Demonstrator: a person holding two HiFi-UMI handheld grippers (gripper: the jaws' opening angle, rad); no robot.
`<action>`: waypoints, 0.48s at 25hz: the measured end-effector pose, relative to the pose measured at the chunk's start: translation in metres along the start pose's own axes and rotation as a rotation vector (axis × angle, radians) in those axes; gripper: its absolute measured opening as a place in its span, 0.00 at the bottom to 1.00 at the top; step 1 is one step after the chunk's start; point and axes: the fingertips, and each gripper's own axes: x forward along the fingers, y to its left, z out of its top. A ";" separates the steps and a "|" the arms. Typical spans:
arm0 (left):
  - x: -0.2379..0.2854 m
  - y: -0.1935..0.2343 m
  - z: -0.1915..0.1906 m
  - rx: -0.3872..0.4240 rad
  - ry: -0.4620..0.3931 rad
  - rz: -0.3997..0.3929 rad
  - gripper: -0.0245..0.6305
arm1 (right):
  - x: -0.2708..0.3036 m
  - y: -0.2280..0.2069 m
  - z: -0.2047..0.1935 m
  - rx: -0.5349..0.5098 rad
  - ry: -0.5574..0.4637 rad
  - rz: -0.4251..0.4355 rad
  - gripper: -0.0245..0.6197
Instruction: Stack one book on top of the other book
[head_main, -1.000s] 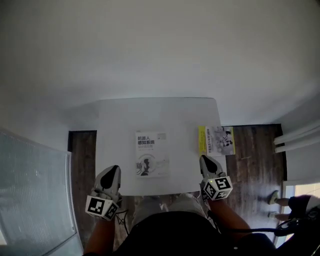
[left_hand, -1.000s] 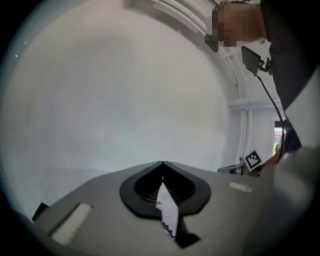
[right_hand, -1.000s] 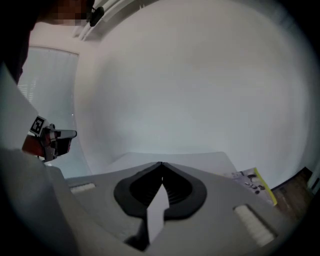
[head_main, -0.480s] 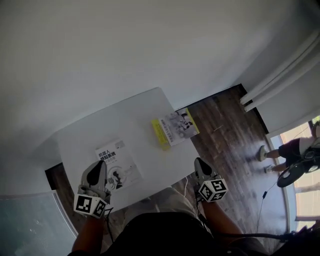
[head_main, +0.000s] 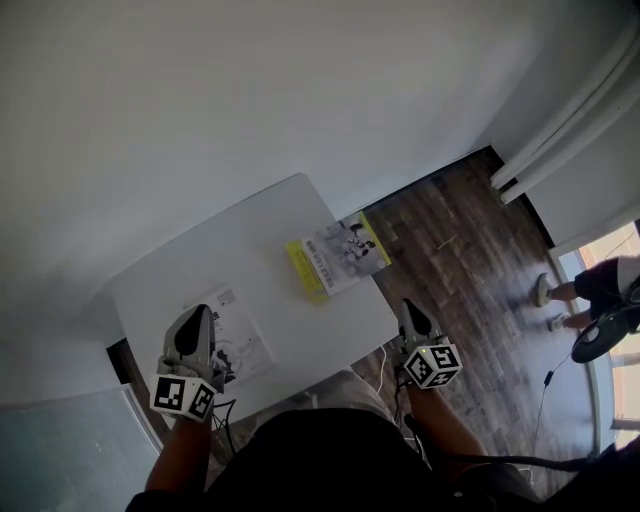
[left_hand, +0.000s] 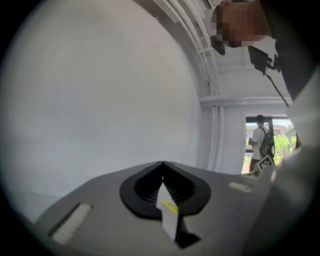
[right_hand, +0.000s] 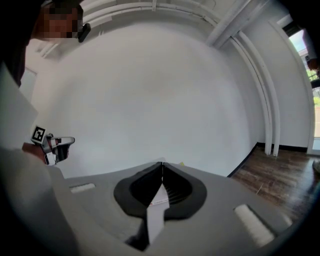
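Rightward, past the yellow book (head_main: 335, 255), a bystander (head_main: 575, 290) stands.

A white table (head_main: 230, 250) stands by a pale wall (head_main: 250, 90) on dark wooden floor (head_main: 470, 240).

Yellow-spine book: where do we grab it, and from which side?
Take the yellow-spine book by its open edge, opposite the spine, coming in from the floor side with the right gripper. It lies flat, but that edge appears to overhang the table on that gripper's side, so one jaw could likely slip underneath. The jaws are shut now and would need opening first.
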 end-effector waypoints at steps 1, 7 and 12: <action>0.005 -0.005 0.004 0.009 -0.005 -0.004 0.05 | 0.005 -0.005 0.001 -0.005 -0.003 0.004 0.04; 0.034 -0.020 0.004 0.047 0.032 0.012 0.04 | 0.044 -0.033 -0.001 0.015 0.036 0.027 0.12; 0.055 -0.018 0.007 0.049 0.054 0.062 0.04 | 0.065 -0.049 -0.020 0.040 0.103 0.041 0.20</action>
